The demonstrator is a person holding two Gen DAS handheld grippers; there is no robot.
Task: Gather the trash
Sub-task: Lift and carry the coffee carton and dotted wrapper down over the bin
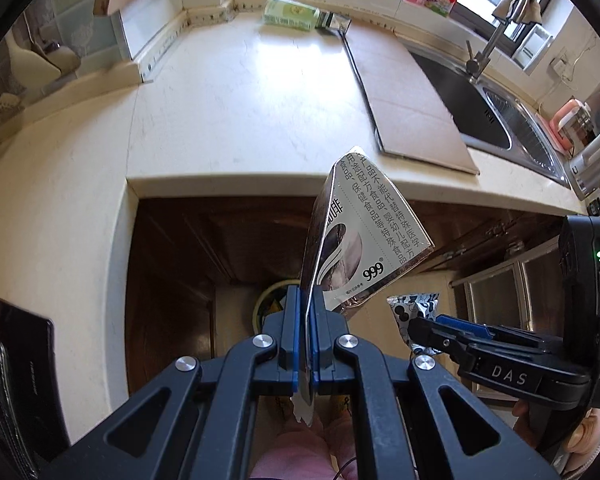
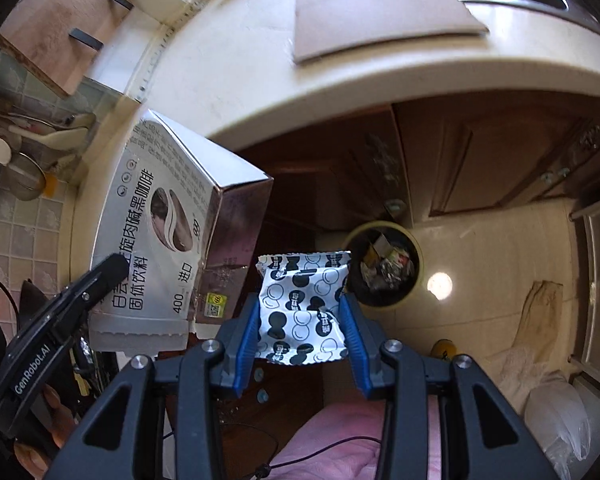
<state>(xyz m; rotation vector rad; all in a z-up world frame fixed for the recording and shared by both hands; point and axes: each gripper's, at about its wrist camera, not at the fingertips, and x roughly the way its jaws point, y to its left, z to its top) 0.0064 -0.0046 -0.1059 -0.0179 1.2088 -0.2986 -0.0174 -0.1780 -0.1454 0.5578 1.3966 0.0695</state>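
My left gripper (image 1: 307, 312) is shut on a flap of a silver-and-white coffee box (image 1: 360, 236), held in the air in front of the counter edge; the box also shows in the right wrist view (image 2: 168, 240). My right gripper (image 2: 304, 320) is shut on a white snack wrapper with black circles (image 2: 304, 304), also seen in the left wrist view (image 1: 414, 312). A round yellow-rimmed trash bin (image 2: 384, 264) with several pieces of rubbish stands on the floor below, just right of and beyond the wrapper; in the left wrist view the bin (image 1: 268, 300) sits under the left gripper.
A cream countertop (image 1: 240, 120) carries a flat cardboard sheet (image 1: 404, 92), a green bottle (image 1: 292, 14) lying down and a steel sink (image 1: 496, 108) with a tap. Dark wooden cabinets (image 2: 480, 160) stand under the counter. A plastic bag (image 2: 556, 416) lies on the tiled floor.
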